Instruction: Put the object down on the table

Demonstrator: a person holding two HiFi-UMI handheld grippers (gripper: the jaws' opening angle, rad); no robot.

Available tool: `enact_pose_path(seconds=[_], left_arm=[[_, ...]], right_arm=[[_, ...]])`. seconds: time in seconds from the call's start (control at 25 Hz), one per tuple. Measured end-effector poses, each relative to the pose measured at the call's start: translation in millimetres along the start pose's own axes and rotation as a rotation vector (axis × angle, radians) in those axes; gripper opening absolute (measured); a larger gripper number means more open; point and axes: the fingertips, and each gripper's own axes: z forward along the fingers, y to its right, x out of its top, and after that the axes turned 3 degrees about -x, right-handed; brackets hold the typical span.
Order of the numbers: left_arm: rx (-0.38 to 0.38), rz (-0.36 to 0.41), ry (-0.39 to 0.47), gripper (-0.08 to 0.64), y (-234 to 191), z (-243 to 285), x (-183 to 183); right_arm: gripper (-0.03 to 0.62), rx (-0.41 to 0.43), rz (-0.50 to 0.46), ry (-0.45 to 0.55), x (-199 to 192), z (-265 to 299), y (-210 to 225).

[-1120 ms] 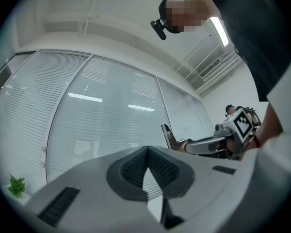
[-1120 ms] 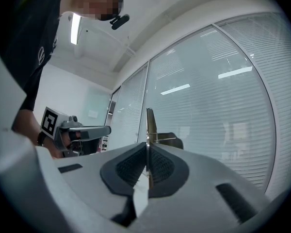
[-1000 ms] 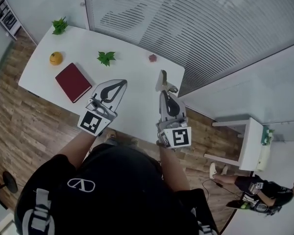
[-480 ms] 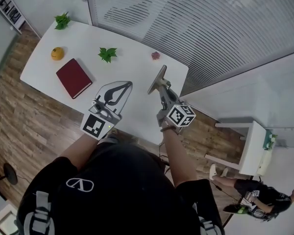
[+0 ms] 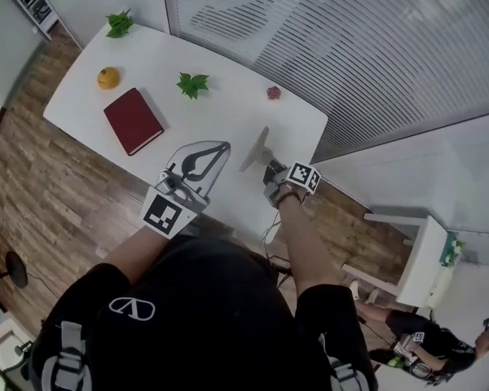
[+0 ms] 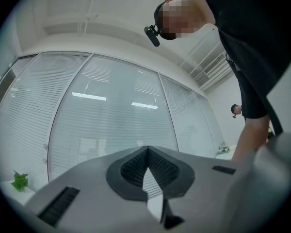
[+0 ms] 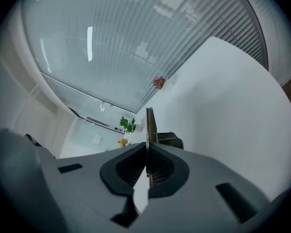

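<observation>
Looks down on a wood floor (image 5: pixel 33 186) and a wall of slatted blinds (image 5: pixel 350 39), with a long white table (image 5: pixel 228 116) set along the blinds. Stands at the table's near edge, toward its right end, with a gripper in each hand. Holds the left gripper (image 5: pixel 226 146) over that near edge, jaws pressed together at the tips with nothing between them, pointed up at the blinds in the left gripper view. Holds the right gripper (image 7: pixel 146 145) just beside it, tipped down toward the tabletop, jaws pinched tight on the flat grey object (image 5: pixel 255 148). Shows that object edge-on in the right gripper view, sticking out past the jaw tips over the white surface. Cannot tell whether its far edge touches the table. Finds a red book (image 5: pixel 133 120) lying flat on the table's left half, well apart from both grippers. Finds a leafy green sprig (image 5: pixel 192 83) near the middle of the table and a second sprig (image 5: pixel 120 24) at the far left corner. Finds an orange fruit (image 5: pixel 107 77) just beyond the book. Finds a small red thing (image 5: pixel 274 93) by the far edge next to the blinds.
</observation>
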Motion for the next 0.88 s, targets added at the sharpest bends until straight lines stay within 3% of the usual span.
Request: enact_pose_path(seconds=[0.36,0.88], left_arm=[[0.025,0.007,-0.027,0.005,1,-5,-5],[0.022,0.014,-0.053,0.005,0,-3,-11]], right_arm=[[0.005,-0.054,0.095,-0.218,-35,29,37],[0.006,-0.107,0.150,-0.289,-52,40,57]])
